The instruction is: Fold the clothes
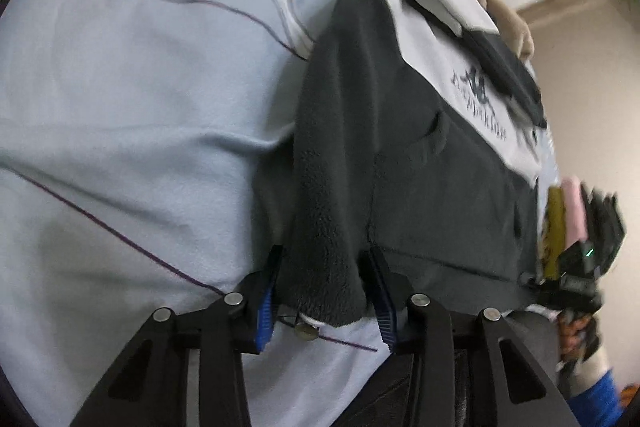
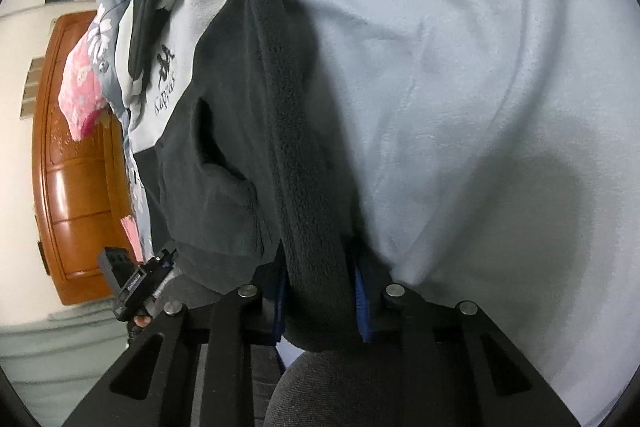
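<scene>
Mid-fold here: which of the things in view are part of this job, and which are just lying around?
In the job: dark grey fleece jacket with a pale logo panel; left gripper; right gripper, each with a fleece edge between its fingers.

Lying about: pink floral cloth; beige garment; pale blue bedsheet.

The fleece jacket (image 1: 420,155) lies on the bedsheet (image 1: 140,107).

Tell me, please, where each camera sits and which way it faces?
Left wrist: on the left gripper, looking down its fingers at the fleece on the sheet; the right gripper and a blue sleeve show at right.
Right wrist: on the right gripper, facing the same fleece; the left gripper shows at left, a door behind.
Shared: fleece, sheet, each other's gripper.
</scene>
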A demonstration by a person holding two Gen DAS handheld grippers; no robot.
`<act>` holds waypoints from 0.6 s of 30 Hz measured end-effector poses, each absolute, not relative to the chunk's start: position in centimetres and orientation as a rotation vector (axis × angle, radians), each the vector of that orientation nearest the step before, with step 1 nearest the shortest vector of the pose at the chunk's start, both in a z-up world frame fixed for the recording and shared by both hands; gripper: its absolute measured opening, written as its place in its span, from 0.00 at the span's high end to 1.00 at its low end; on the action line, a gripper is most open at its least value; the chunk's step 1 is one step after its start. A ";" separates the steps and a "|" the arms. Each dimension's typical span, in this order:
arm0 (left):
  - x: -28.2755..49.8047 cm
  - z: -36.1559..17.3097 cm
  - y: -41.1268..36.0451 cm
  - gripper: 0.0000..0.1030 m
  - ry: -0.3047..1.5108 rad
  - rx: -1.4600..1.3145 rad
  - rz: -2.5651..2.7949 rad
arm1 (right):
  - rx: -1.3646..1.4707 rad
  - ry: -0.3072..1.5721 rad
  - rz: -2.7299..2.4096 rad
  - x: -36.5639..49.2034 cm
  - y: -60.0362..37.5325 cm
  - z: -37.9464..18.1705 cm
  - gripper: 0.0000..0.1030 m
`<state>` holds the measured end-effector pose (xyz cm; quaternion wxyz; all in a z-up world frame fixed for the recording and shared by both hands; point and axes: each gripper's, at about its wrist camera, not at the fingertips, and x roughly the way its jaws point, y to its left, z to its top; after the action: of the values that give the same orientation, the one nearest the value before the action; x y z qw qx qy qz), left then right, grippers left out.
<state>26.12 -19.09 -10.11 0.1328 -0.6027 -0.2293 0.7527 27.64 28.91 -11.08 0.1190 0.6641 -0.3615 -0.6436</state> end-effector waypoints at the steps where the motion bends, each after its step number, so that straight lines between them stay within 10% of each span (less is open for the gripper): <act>1: 26.1 -10.1 -19.0 0.68 -0.651 -1.750 2.187 | 1.939 -1.034 -1.894 27.7 28.8 -10.8 0.76; 18: 21.3 -1.7 -21.9 0.80 -0.844 -1.459 2.252 | 1.453 -1.260 -1.994 23.0 31.6 -4.0 0.90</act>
<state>21.28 -21.93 -1.73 0.1636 -0.5118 -0.2959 0.7898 22.99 31.60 -4.00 0.1847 0.5156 -0.4469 -0.7073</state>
